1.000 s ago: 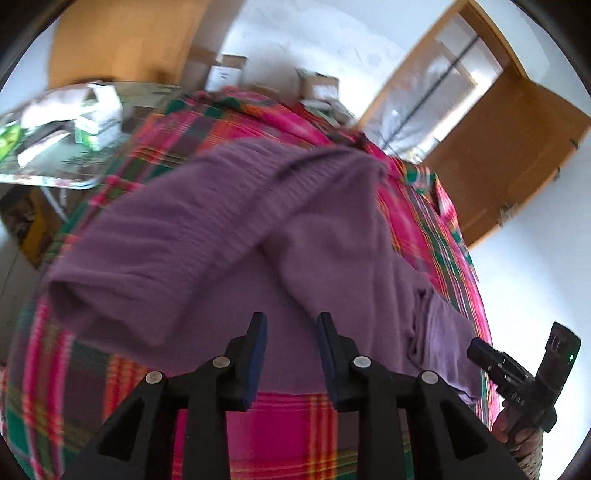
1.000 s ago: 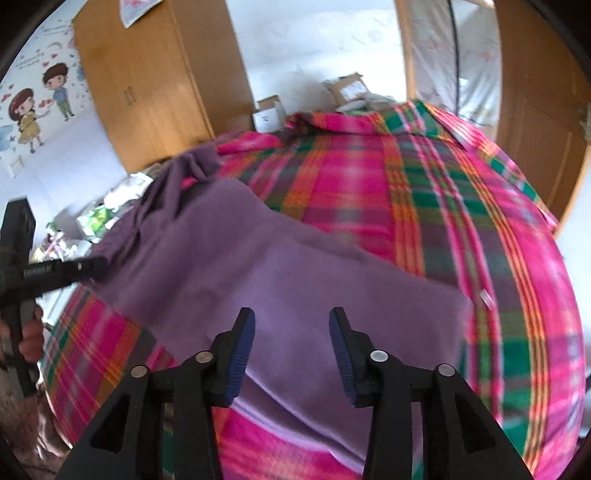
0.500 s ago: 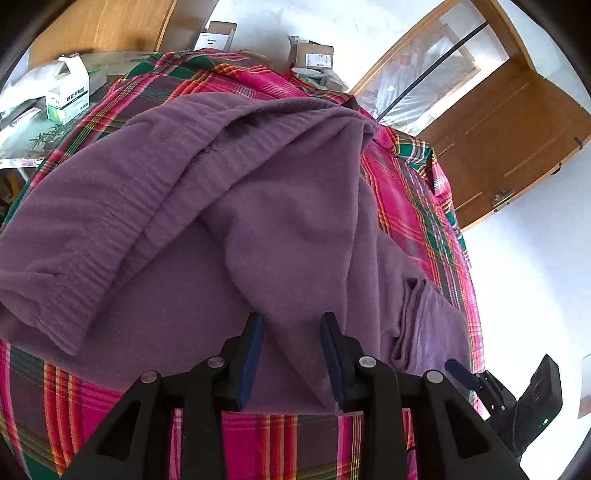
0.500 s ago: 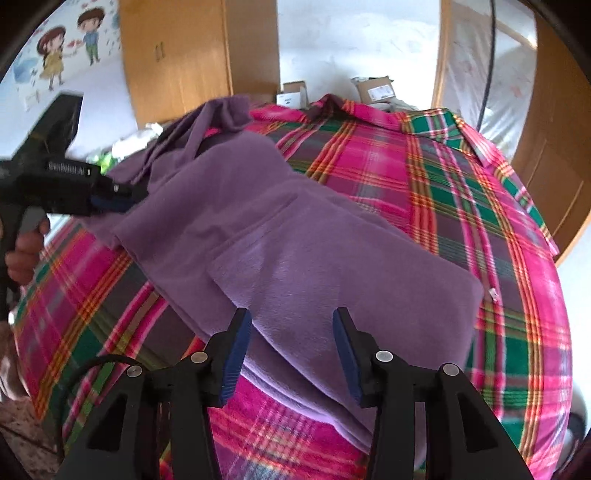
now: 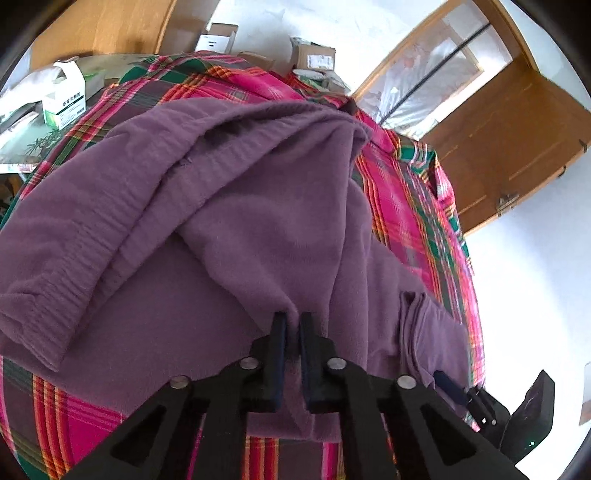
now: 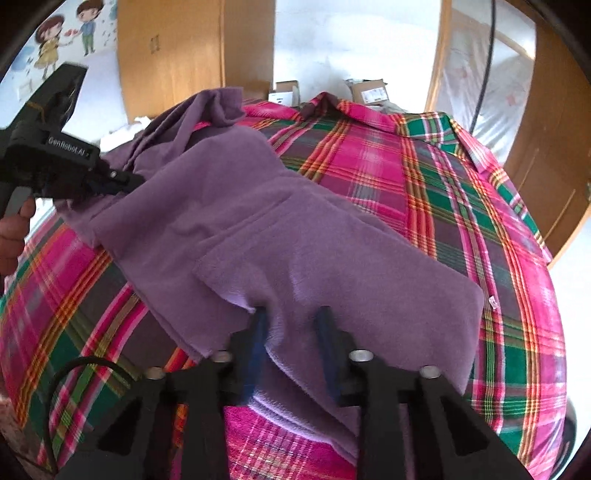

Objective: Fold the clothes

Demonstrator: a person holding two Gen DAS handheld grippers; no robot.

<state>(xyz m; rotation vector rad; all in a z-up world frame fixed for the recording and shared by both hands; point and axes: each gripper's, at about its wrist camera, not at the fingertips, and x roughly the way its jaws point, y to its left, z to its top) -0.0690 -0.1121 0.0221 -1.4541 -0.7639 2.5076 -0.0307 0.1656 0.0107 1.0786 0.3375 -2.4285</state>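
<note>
Purple fleece garment (image 5: 258,206) spread over a plaid bedspread (image 5: 406,192) of pink, green and orange, covering most of the near half and reaching toward the left edge. Ribbed elastic waistband (image 5: 85,236) bunched at the left side, folded over on itself, with one loose layer draped across the middle. Left gripper (image 5: 291,321) low at the near edge, jaws drawn narrow and pinching a raised fold of the purple cloth between the blue pads. Small white boxes (image 5: 68,98) on a glass-topped table (image 5: 22,144) beyond the left edge of the bed. Cardboard cartons (image 5: 314,59) against the wall past the far edge. Wooden door (image 5: 517,147) standing open at the right. Right gripper (image 5: 448,387) at the lower right corner of the left view, tip against the garment's near hem.

From the right wrist: left gripper (image 6: 125,181) at the left, held by a hand (image 6: 14,229), lifting a corner of cloth off the bedspread (image 6: 461,221). Garment (image 6: 295,240) lying flat toward the near edge, a patch pocket seam visible in the middle. Right gripper (image 6: 291,321) with jaws at middling width, hem of the garment lying between the fingers; firm grip or not, cannot tell. Wooden wardrobe (image 6: 177,48) behind, cartoon wall sticker (image 6: 66,33) at the upper left.
</note>
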